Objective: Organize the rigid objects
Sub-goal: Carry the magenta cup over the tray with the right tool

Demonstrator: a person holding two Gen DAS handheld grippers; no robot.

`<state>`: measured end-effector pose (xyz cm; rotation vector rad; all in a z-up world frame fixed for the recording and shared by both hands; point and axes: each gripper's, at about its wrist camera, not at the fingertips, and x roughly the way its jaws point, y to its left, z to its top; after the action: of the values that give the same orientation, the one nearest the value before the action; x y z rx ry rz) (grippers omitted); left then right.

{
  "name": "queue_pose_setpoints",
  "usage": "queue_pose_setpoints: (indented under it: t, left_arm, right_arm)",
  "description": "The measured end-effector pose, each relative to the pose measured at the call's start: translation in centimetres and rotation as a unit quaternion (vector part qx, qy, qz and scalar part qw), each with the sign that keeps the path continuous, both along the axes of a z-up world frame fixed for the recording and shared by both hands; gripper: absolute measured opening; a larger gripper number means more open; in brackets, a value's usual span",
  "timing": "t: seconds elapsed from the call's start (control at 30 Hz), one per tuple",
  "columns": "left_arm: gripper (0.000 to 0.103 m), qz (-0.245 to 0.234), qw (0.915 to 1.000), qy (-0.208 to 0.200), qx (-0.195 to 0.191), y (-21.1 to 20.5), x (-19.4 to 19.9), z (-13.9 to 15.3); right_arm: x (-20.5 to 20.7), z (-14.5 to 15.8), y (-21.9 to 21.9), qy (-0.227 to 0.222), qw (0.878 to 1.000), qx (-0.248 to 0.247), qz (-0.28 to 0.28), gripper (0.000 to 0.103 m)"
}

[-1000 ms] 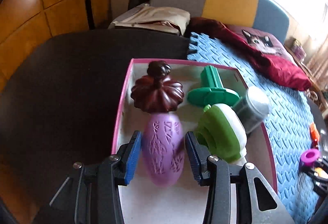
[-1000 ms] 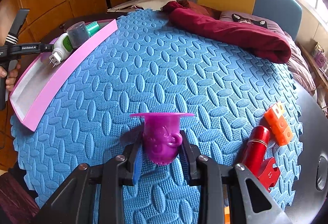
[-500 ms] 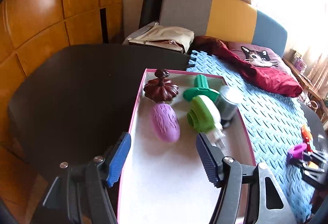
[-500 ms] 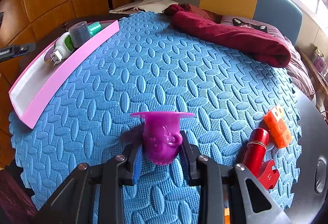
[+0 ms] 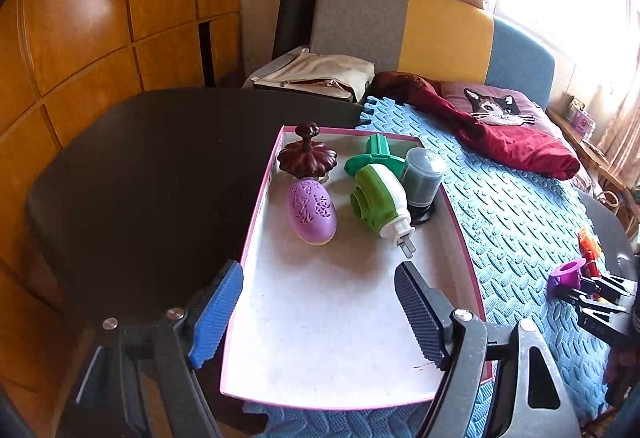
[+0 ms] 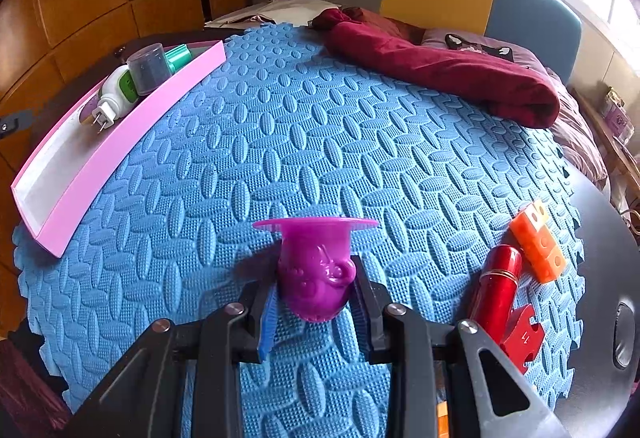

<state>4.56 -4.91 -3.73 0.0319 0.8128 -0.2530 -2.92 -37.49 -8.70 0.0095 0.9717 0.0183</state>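
A pink-rimmed tray (image 5: 256, 222) (image 6: 132, 141) holds a purple egg-shaped piece (image 5: 312, 211), a dark brown lid with a knob (image 5: 306, 157), a green-and-white plug-in device (image 5: 378, 203) (image 6: 116, 93), a green flanged piece (image 5: 374, 157) and a grey cylinder (image 5: 422, 177) (image 6: 150, 67). My left gripper (image 5: 318, 314) hangs over the tray's near end, jaws opening, nothing between them. My right gripper (image 6: 314, 302) is shut on a magenta flanged cup (image 6: 316, 270) (image 5: 568, 276) on the blue foam mat (image 6: 320, 141).
A red cylinder (image 6: 498, 286), an orange block (image 6: 538, 242) and a red flat piece (image 6: 522, 338) lie at the mat's right edge. A maroon cloth (image 6: 444, 69) lies at the back. The dark table (image 5: 152, 173) spreads left of the tray.
My left gripper let go of the purple egg-shaped piece, opened wide and drew back and up from it. The right gripper kept still on the magenta cup.
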Motion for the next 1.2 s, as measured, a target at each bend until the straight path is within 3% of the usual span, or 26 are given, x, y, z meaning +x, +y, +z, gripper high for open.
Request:
queue_pose_setpoints:
  t: [0.33, 0.43, 0.6, 0.83, 1.03, 1.2]
  left_arm:
    - [0.079, 0.008, 0.9999, 0.007, -0.005, 1.2, -0.4, -0.3]
    - [0.079, 0.017, 0.9998, 0.006, -0.006, 1.9, -0.3, -0.4]
    - [0.079, 0.033, 0.9993, 0.008, -0.013, 3.2, -0.2, -0.5]
    - [0.079, 0.054, 0.9982, 0.008, -0.023, 5.1, -0.1, -0.4]
    - [0.079, 0.059, 0.9977, 0.014, -0.029, 5.9, 0.1, -0.6]
    - [0.079, 0.061, 0.9974, 0.023, -0.031, 6.0, 0.2, -1.0]
  right_arm:
    - [0.3, 0.3, 0.3, 0.015, 0.999, 0.006, -0.041, 0.03]
    - [0.3, 1.4, 1.0, -0.004, 0.999, 0.025, -0.045, 0.03]
    - [0.8, 4.7, 4.7, -0.052, 0.996, 0.067, 0.007, 0.03]
    - [3.5, 7.2, 13.1, -0.086, 0.986, 0.078, 0.12, 0.03]
    - [7.4, 4.6, 17.8, -0.035, 0.983, 0.067, 0.169, 0.03]
    - [10.6, 1.4, 18.7, -0.011, 0.99, 0.018, 0.139, 0.031]
